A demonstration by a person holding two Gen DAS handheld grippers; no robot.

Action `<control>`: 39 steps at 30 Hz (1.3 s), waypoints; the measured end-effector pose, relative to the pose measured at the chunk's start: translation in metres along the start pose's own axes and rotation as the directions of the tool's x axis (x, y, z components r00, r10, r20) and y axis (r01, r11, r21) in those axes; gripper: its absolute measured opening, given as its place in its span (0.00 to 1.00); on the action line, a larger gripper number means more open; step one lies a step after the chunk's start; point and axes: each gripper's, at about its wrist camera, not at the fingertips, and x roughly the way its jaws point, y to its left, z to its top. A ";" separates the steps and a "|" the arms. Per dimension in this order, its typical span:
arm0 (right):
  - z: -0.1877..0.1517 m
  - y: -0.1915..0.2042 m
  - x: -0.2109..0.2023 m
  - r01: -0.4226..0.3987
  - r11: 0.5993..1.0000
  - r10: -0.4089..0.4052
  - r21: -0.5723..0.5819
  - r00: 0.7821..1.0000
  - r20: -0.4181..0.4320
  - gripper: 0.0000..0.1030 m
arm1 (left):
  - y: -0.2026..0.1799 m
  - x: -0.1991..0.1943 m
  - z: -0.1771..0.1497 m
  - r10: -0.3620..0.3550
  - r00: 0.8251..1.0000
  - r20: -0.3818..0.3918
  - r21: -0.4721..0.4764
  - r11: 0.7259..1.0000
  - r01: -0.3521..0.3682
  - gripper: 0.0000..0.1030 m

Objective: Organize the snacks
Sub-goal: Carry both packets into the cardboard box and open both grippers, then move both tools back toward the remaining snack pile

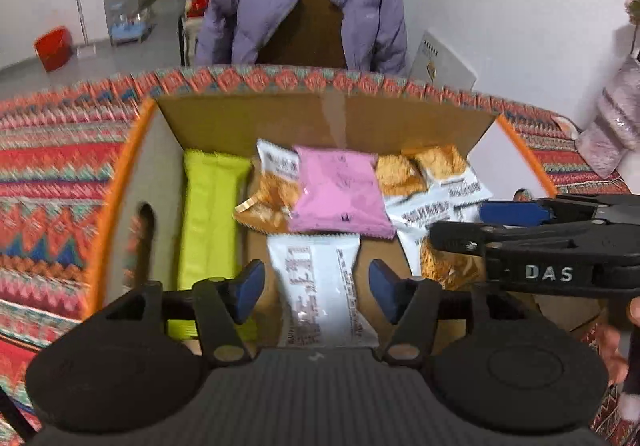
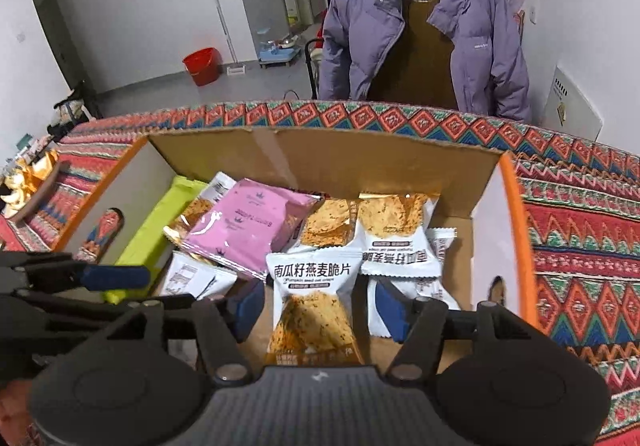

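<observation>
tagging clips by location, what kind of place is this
Most likely a home, perhaps a living or dining area: a table under a patterned cloth, a purple coat draped over a chair, and a red bucket on the floor.

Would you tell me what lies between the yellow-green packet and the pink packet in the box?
An orange-and-white crisp packet lies between the yellow-green packet and pink packet, clearest in the left wrist view.

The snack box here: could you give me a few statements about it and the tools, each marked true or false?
1. A pink packet lies on top of other snacks in the cardboard box. True.
2. The box is empty. False: it holds several packets.
3. The right tool clamps a white packet. False: its jaws stand apart on either side of it.
4. A lime-green packet lies along the box's left wall. True.
5. The left tool is shut. False: open.
</observation>
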 end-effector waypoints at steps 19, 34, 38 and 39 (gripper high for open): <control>-0.043 0.037 -0.256 0.059 0.986 -0.017 -0.154 0.966 0.260 0.83 | 0.017 -0.239 -0.056 0.045 0.957 0.285 0.104 0.991 -0.078 0.79; -0.176 0.088 -0.370 0.059 0.955 0.054 -0.291 0.928 0.368 0.86 | 0.015 -0.359 -0.186 0.071 0.906 0.418 0.064 0.992 -0.108 0.83; -0.219 0.095 -0.378 0.060 0.951 0.064 -0.305 0.922 0.382 0.90 | 0.004 -0.368 -0.226 0.066 0.897 0.438 0.079 0.991 -0.112 0.86; -0.231 0.096 -0.378 0.055 0.945 0.076 -0.322 0.921 0.381 0.92 | 0.002 -0.368 -0.236 0.068 0.894 0.443 0.080 0.990 -0.115 0.87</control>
